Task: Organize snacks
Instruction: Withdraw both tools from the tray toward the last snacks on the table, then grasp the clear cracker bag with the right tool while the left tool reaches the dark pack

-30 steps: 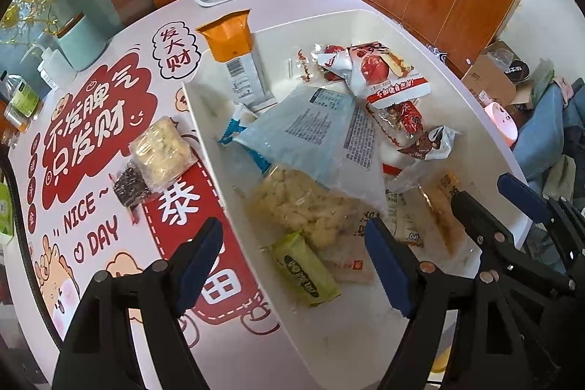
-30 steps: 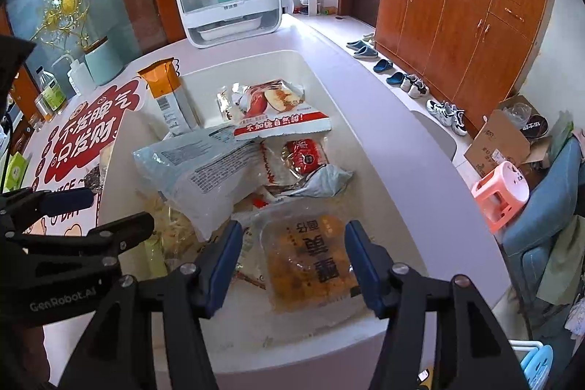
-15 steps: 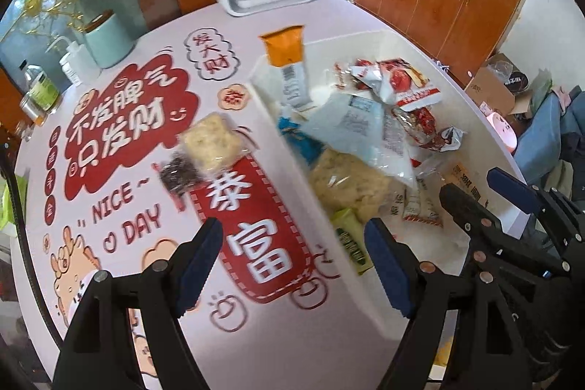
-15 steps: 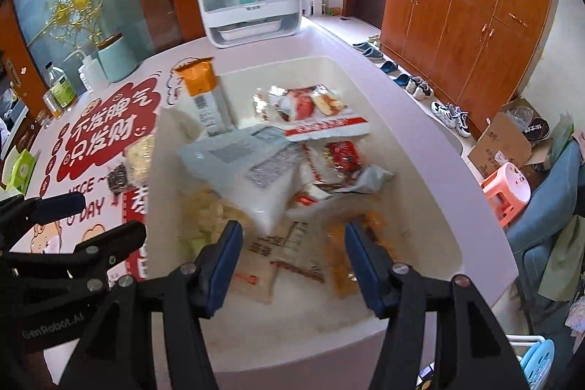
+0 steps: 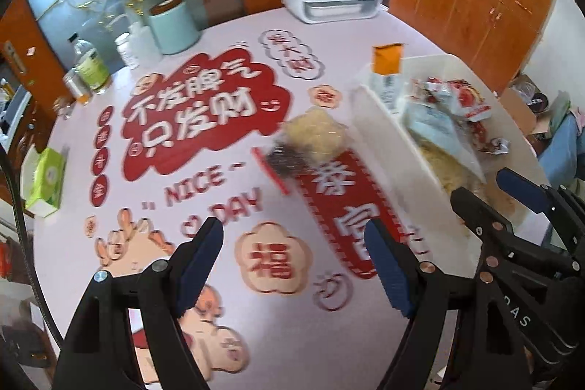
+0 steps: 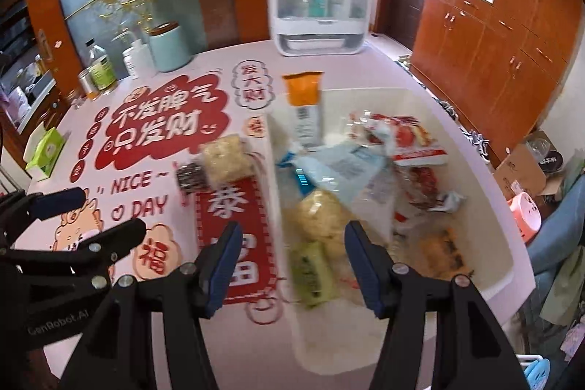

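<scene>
A white bin [image 6: 479,170] on the right of the round table holds several snack packs: an upright orange-topped packet [image 6: 303,97], a grey-blue bag [image 6: 347,167], red-and-white packs [image 6: 409,141] and a green packet [image 6: 314,273]. A pale cracker pack [image 5: 316,134] and a small dark packet [image 5: 289,163] lie on the printed mat just left of the bin [image 5: 380,119]. My left gripper [image 5: 292,243] hangs open over the mat, empty. My right gripper [image 6: 292,236] is open and empty above the bin's near left wall. Each gripper shows in the other's view: the right one [image 5: 490,189], the left one [image 6: 95,212].
At the table's far edge stand a white clear-fronted box [image 6: 318,2], a teal canister [image 6: 170,48] and bottles [image 6: 102,68]. A green tissue box [image 6: 45,148] sits at the left edge. A pink stool [image 6: 523,214] and a cardboard box stand on the floor to the right.
Both grippers have swung left and risen a little, away from the bin's contents. The left one went from over the bin to over the mat. Neither took hold of anything.
</scene>
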Available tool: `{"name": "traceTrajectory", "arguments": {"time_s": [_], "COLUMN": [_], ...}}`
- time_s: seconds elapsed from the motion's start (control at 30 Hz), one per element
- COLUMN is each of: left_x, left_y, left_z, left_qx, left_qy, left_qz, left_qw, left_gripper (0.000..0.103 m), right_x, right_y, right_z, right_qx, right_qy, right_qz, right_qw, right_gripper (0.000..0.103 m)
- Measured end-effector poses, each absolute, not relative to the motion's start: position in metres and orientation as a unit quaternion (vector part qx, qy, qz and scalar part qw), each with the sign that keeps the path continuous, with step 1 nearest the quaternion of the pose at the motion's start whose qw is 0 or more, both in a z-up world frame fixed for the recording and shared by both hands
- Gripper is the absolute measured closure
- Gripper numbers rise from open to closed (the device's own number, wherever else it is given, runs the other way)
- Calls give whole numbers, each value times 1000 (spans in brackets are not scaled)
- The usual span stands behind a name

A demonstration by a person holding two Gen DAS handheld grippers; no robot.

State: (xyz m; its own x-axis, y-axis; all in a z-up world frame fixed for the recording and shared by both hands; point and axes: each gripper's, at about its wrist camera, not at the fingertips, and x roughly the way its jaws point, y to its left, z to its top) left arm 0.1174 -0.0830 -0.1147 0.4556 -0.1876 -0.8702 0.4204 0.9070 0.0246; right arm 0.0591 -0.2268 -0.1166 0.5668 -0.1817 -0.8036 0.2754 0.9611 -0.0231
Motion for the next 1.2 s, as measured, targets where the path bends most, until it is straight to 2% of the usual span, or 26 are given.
{"name": "traceTrajectory", "arguments": {"time_s": [0.33,0.6,0.77,0.87,1.07,1.1,1.2], "left_x": [147,185,213,227,244,246,249], "left_y": [-25,-33,-47,-52,-46,-45,-44], "left_z": [-100,-78,-99,-123,-159,-164,-178], "left_qx": [141,182,170,167,139,135,126], "left_qy": [467,421,443,463,502,508,523], "left_qz": [-159,-162,-158,-139,-108,-105,-97], "left_qw": [858,874,866,860,847,844,838], "left_gripper": [24,24,24,24,24,24,24], "right_x": [79,110,155,190,237,243,256], "right_y": [-175,-170,-182,-189,-199,-199,-198], "right_z": [-129,-145,-151,-162,-189,-194,-207], "right_qx": [53,89,104,70,77,80,81], "right_qy": [467,472,476,498,539,544,557], "right_qz": [-97,-66,-41,-30,-18,-18,-16], "right_qw": [877,875,872,864,839,835,826], "right_gripper": [44,44,44,44,44,47,48]}}
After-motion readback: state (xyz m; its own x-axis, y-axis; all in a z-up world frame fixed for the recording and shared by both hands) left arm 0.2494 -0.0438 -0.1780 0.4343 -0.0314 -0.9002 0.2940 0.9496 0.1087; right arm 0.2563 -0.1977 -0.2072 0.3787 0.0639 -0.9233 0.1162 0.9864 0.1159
